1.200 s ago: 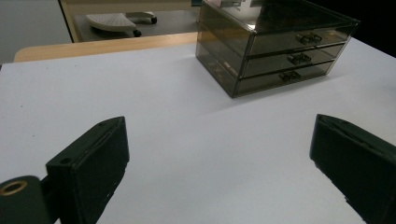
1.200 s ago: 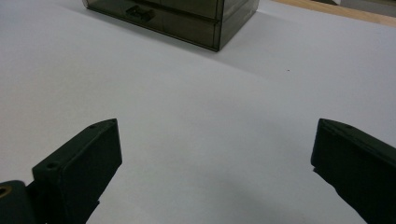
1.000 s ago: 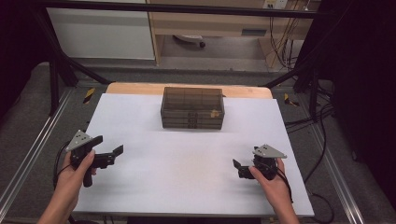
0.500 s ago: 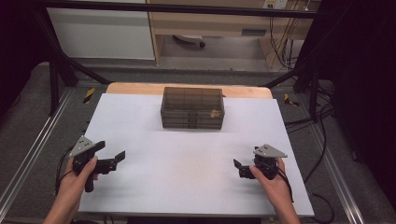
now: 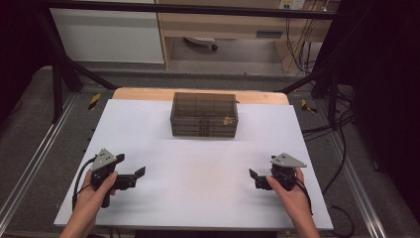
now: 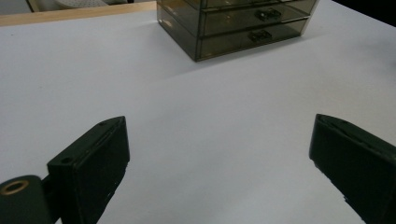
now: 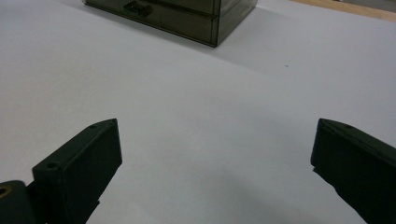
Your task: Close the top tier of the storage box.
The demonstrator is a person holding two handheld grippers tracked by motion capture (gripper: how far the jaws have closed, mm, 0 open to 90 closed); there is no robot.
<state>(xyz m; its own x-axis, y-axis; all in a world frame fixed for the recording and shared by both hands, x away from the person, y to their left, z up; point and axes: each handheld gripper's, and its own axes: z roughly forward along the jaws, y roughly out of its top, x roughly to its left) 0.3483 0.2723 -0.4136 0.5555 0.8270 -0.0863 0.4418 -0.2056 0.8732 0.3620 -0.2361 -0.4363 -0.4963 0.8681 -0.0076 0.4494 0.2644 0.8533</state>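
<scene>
Your left gripper (image 5: 132, 177): jaws wide apart, empty, low over near-left tabletop (image 5: 198, 163). Your right gripper (image 5: 256, 179): jaws wide apart, empty, low over near-right tabletop. Drawer box (image 5: 203, 115): smoky translucent, upright at far centre of white tabletop, well apart from both grippers; drawers shut, handles facing you. Small tan object visible inside box, right side; identity unclear. Both your grippers point inward.
</scene>
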